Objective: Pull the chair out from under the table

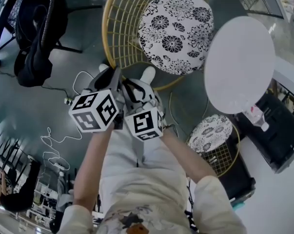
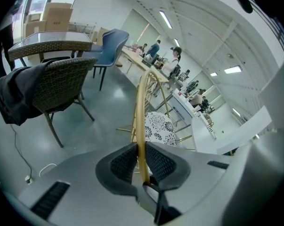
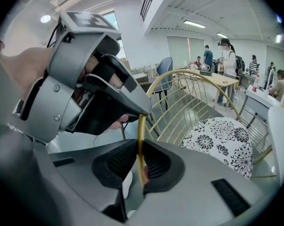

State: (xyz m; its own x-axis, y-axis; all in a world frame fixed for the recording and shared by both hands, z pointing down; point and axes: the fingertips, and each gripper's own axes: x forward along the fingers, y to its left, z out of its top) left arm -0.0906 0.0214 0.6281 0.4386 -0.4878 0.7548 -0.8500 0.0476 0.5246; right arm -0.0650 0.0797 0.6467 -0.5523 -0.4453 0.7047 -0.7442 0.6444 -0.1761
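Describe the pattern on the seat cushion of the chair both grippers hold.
White with black flower prints. The seat cushion shows best in the head view.

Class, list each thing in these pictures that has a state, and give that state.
Gold chair, upright, back rail held by both grippers.
Left gripper, shut on that rail.
Right gripper, shut on that rail.
Black jacket, draped over wicker chair.

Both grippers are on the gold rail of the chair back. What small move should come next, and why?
Probably a short, even pull toward the person. The left gripper and right gripper are both shut on the gold rail, side by side, and the floral seat sits at the round white table's edge. Pulling with both together should keep the chair from twisting.
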